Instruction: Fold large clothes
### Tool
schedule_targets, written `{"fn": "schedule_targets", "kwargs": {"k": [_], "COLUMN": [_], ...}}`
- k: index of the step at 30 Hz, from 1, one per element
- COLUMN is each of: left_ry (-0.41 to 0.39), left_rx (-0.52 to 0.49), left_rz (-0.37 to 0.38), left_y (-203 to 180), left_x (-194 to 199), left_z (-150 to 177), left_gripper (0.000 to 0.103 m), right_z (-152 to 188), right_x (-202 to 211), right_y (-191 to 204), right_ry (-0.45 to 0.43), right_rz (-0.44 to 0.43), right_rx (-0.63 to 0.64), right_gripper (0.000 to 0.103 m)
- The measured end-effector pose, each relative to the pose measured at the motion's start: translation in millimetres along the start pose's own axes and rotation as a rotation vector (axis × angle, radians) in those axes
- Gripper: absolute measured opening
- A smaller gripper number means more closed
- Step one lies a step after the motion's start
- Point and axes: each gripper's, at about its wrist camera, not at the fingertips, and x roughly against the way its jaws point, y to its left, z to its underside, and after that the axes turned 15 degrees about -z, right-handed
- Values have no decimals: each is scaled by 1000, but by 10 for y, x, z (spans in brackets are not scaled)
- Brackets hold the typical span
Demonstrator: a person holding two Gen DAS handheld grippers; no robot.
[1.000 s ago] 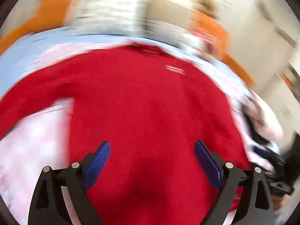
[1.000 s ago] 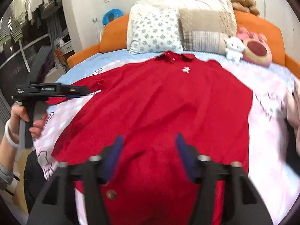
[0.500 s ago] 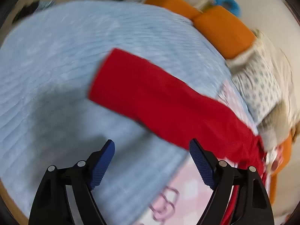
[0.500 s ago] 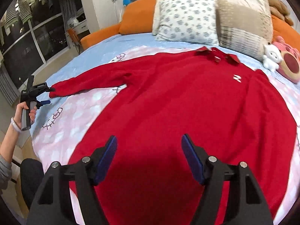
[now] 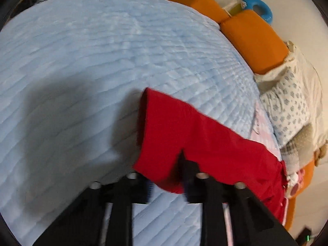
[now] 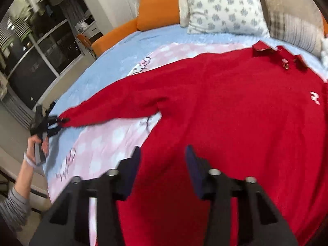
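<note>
A large red long-sleeved shirt (image 6: 235,106) lies spread flat on the bed, collar toward the pillows. Its left sleeve (image 5: 184,131) stretches out over the blue quilt. My left gripper (image 5: 167,176) is at the cuff end of that sleeve, its jaws close together with the red cloth between them. In the right wrist view the left gripper (image 6: 59,123) shows at the sleeve's cuff. My right gripper (image 6: 162,160) is open above the shirt's left side seam near the hem, holding nothing.
The bed has a light blue quilt (image 5: 102,51) and a pink cartoon-print blanket (image 6: 106,143). Orange bolsters (image 5: 252,39) and patterned pillows (image 6: 223,6) line the far edge. A dark window (image 6: 37,61) stands to the left of the bed.
My left gripper has come down onto the sleeve's cuff and its jaws have closed on it. My right gripper has shifted left toward the shirt's side seam and narrowed a little.
</note>
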Motion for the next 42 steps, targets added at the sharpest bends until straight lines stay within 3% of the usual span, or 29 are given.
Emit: {"fn": "schedule_targets", "kwargs": {"k": [3, 5, 8, 10, 13, 17, 20, 25, 31, 35, 38, 41, 42], "left_ry": [-44, -81, -160, -183, -193, -191, -137, 0, 50, 88, 58, 48, 48], "left_rx": [-44, -95, -255, -341, -498, -733, -973, -1246, -1425, -1472, -1522, -1555, -1558], "left_rz": [66, 119, 280, 380, 573, 734, 831, 867, 709, 629, 576, 514, 497], "left_y": [-128, -279, -789, -1091, -1694, -2463, -3097, -3612, -3694, -3633, -3504, -3400, -3354], "left_x": [234, 506, 1153, 1506, 2059, 2566, 2776, 2639, 2114, 1764, 1686, 1620, 1600], "left_z": [-183, -240, -173, -26, 351, 958, 1658, 2839, 4046, 4536, 4836, 4960, 4933], "left_gripper": [13, 12, 12, 12, 12, 12, 12, 12, 12, 12, 12, 13, 14], "right_z": [-419, -670, -1022, -1218, -1355, -1353, -1285, -961, -327, 142, 483, 770, 872], "right_x": [-162, -248, -377, -466, -506, -306, -23, 737, 1538, 1924, 2091, 2134, 2129], "right_y": [-329, -562, -882, -1031, -1159, -1202, -1189, -1176, -1064, -921, -745, -628, -611], "right_ry": [4, 4, 11, 22, 19, -13, -17, -32, -24, -2, 36, 79, 95], "right_rz": [-19, -22, -16, 35, 51, 23, 18, 48, 40, 18, -4, -30, -28], "right_rx": [-75, -122, -190, -197, -219, -232, -215, -181, -133, -99, -49, -27, -24], "right_gripper": [16, 15, 15, 15, 15, 15, 15, 15, 15, 17, 17, 17, 25]}}
